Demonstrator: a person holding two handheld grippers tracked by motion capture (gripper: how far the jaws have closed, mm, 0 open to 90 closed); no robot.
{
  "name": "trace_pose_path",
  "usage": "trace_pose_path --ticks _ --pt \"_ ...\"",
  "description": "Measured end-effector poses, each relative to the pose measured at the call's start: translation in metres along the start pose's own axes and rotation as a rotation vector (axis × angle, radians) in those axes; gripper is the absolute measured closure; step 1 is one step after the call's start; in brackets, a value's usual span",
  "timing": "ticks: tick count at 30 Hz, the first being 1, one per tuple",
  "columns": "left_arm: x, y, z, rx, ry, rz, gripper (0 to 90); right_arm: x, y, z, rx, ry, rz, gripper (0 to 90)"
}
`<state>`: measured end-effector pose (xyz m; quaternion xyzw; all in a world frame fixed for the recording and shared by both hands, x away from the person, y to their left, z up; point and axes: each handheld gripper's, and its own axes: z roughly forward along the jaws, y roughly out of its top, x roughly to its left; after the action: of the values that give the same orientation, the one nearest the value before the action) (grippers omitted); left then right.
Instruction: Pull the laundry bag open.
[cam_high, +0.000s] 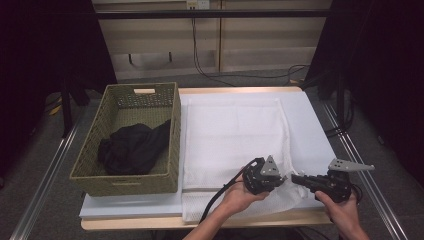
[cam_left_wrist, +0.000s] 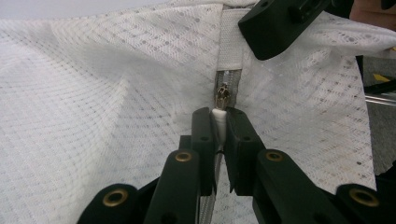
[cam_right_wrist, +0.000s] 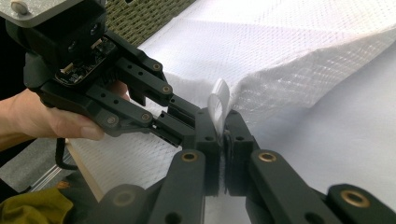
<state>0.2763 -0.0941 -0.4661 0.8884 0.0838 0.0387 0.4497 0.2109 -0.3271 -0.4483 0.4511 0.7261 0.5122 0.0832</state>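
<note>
Left gripper view looks along the left gripper (cam_left_wrist: 219, 125); its jaws are nearly closed, pinching a white strip of the mesh laundry bag (cam_left_wrist: 93, 93) just below the metal zipper slider (cam_left_wrist: 222, 95); the zipper tape (cam_left_wrist: 230, 42) runs up from there, and the tip of the right gripper (cam_left_wrist: 280, 23) presses on the mesh beside it. Right gripper view shows the right gripper's jaws almost together on a white fabric tab at the bag's edge, with the left gripper meeting it from the left, held in the person's left hand (cam_right_wrist: 42, 119). High view places both grippers at the near edge of the table (cam_high: 210, 222), the left hand palm-up under its gripper, the right hand (cam_high: 345, 212) gripping from behind; the bag's near corner is lifted and bunched between them; the rest lies flat on a white pad (cam_high: 310, 125). A woven basket (cam_high: 100, 125) stands to the left, well apart, holding a dark garment (cam_high: 132, 147).
</note>
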Motion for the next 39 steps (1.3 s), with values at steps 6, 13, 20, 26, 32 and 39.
trace_pose_path --ticks 6,13,20,26,32,39 --pt "-0.002 -0.001 0.001 -0.004 -0.012 0.012 83.2 0.001 -0.001 -0.001 -0.002 -0.002 0.001 86.9" --pt "-0.001 -0.001 0.0 0.017 -0.007 0.01 83.2 0.001 -0.002 0.0 -0.002 0.006 0.0 87.0" --pt "-0.001 -0.002 0.002 0.001 -0.017 0.002 83.3 0.003 -0.002 -0.001 -0.003 0.007 0.0 87.0" --pt "-0.002 -0.004 0.002 0.029 -0.013 0.015 83.4 -0.002 -0.001 -0.005 -0.012 0.006 0.006 87.1" --pt "-0.002 -0.004 0.0 0.026 0.004 0.012 83.5 -0.001 0.001 -0.005 -0.016 0.005 0.003 87.1" --pt "-0.004 -0.003 -0.004 0.042 0.005 0.024 83.5 -0.003 0.001 -0.011 -0.031 0.0 0.007 87.1"
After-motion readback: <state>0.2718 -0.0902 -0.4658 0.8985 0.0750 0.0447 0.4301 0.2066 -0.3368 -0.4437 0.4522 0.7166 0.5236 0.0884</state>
